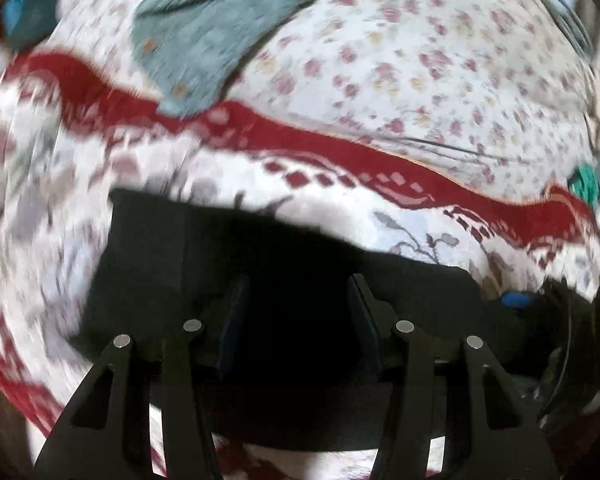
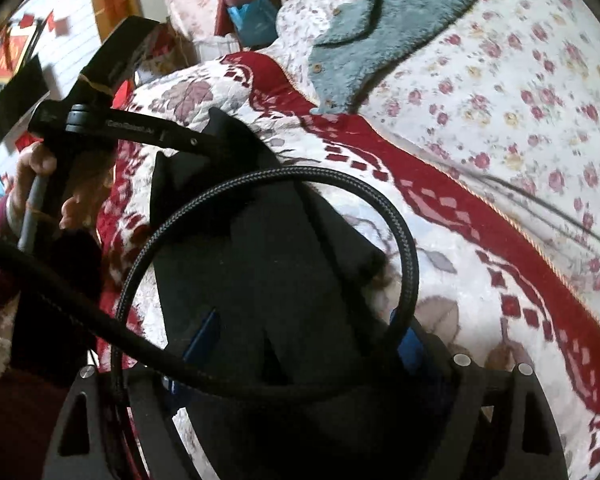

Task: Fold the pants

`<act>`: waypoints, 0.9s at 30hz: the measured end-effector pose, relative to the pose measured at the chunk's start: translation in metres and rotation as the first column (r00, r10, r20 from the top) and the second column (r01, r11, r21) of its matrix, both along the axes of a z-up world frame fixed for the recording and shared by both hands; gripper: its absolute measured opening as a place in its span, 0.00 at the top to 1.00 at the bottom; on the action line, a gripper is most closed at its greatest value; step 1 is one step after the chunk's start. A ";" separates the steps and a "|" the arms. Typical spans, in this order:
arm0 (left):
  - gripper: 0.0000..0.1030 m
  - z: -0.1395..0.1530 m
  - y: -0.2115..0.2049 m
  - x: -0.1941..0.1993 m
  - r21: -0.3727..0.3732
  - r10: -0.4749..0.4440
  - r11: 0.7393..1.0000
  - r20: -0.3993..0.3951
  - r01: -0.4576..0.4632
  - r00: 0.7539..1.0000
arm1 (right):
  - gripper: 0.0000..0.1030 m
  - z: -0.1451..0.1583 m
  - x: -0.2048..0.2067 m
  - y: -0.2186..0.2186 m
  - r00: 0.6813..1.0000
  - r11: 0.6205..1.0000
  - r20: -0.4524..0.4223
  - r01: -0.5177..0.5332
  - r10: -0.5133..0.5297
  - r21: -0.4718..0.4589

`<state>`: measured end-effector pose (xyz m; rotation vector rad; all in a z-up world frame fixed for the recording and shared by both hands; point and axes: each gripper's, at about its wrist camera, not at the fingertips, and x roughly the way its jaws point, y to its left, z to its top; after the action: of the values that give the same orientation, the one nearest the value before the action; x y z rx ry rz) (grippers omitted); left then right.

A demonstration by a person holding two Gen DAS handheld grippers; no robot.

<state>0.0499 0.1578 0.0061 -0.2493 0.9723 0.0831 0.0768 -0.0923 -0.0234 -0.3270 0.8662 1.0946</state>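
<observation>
The black pants [image 1: 160, 260] lie as a folded bundle on the red-and-white quilt [image 1: 340, 148], dark and without visible detail. My left gripper [image 1: 298, 280] sits over the bundle, its pads apart and black cloth filling the gap between them. In the right wrist view the pants [image 2: 268, 248] stretch from the left gripper [image 2: 208, 144], where a corner of cloth stands up, down into my right gripper [image 2: 306, 320]. The right gripper's blue pads [image 2: 204, 336] stand wide apart with the thick cloth packed between them. A hand [image 2: 36, 164] holds the left gripper's handle.
A braided black cable [image 2: 404, 216] loops over the pants in front of the right gripper. A teal fleece garment [image 1: 204, 32] lies further back on the floral sheet [image 1: 440, 60]. A thin dark cord [image 2: 540, 200] crosses the sheet. Clutter stands beyond the bed's far left edge.
</observation>
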 end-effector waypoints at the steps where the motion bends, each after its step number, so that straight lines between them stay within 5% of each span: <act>1: 0.51 0.002 0.000 0.007 0.032 -0.013 0.999 -0.012 0.014 1.000 | 0.18 -0.001 0.003 -0.003 1.000 1.000 -0.008 0.007 -0.007 0.001; 7: 0.51 0.002 -0.007 0.030 0.164 -0.131 0.977 -0.041 0.136 0.991 | 0.18 -0.002 0.005 0.002 1.000 1.000 -0.012 0.003 -0.003 -0.017; 19: 0.51 -0.039 -0.007 0.017 0.159 -0.060 0.984 -0.091 0.074 0.994 | 0.18 -0.013 0.003 0.003 1.000 0.999 -0.029 0.010 -0.011 -0.040; 27: 0.45 -0.047 -0.003 0.006 0.109 -0.022 0.994 -0.006 0.023 1.000 | 0.18 -0.017 0.003 0.003 0.998 0.999 -0.044 0.038 -0.039 -0.037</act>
<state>0.0561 0.1547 -0.0411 -0.1373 0.9719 0.1159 0.0795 -0.0893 -0.0407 -0.3159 0.9294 1.0549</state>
